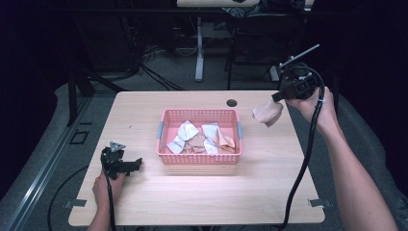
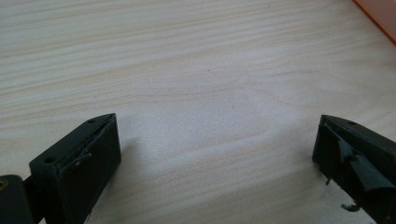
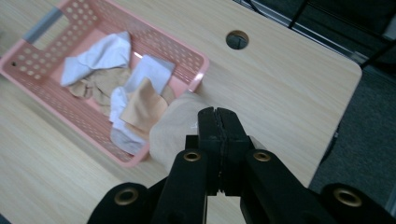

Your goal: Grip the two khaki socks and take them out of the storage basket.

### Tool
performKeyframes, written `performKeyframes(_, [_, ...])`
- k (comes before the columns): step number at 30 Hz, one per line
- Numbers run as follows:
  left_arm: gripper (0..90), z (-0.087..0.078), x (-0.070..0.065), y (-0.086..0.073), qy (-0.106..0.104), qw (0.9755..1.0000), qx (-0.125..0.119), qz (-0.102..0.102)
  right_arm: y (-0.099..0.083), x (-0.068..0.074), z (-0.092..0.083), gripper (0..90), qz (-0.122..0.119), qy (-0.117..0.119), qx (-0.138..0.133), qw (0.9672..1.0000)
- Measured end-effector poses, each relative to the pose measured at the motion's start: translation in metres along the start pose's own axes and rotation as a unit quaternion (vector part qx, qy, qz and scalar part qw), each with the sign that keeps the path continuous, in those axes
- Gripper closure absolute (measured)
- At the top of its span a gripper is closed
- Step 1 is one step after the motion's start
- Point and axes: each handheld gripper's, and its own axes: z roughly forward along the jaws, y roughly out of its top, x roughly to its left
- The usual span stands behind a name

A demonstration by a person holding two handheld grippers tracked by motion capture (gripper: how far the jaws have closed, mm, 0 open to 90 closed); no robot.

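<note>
A pink perforated basket (image 1: 199,159) stands mid-table and holds several white and beige folded cloths (image 1: 202,139). My right gripper (image 1: 278,97) is raised over the table's far right, shut on a beige cloth (image 1: 268,113) that hangs below it. The right gripper view shows that beige cloth (image 3: 175,126) pinched in the closed jaws (image 3: 218,116), just right of the basket (image 3: 196,60). My left gripper (image 1: 138,162) rests low at the table's front left, open with nothing between its fingers (image 2: 88,154). A corner of the basket (image 2: 380,14) shows at the upper right of the left gripper view.
A round cable hole (image 1: 232,102) sits in the wooden table (image 1: 192,202) behind the basket. Beyond the far edge are a desk leg (image 1: 198,48), cables and dark furniture. The right gripper's cable (image 1: 300,168) trails across the table's right side.
</note>
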Motion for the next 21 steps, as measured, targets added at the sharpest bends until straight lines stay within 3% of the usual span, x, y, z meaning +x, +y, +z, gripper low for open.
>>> performKeyframes(8, [0.9, 0.000, 0.000, 0.000, 0.000, 1.0000, 0.002, 0.001, -0.021, -0.021, 0.016, 89.8, 0.020, -0.021, 0.022, 0.9993])
performKeyframes(11, [0.8, 0.000, 0.000, 0.000, 0.000, 1.0000, 0.001, 0.001, -0.031, -0.028, 0.029, 89.8, 0.039, -0.016, 0.031, 0.9986])
performKeyframes(21, [0.9, 0.000, 0.000, 0.000, 0.000, 1.0000, 0.001, 0.001, -0.058, -0.044, 0.067, 89.8, 0.062, -0.013, 0.064, 0.9959])
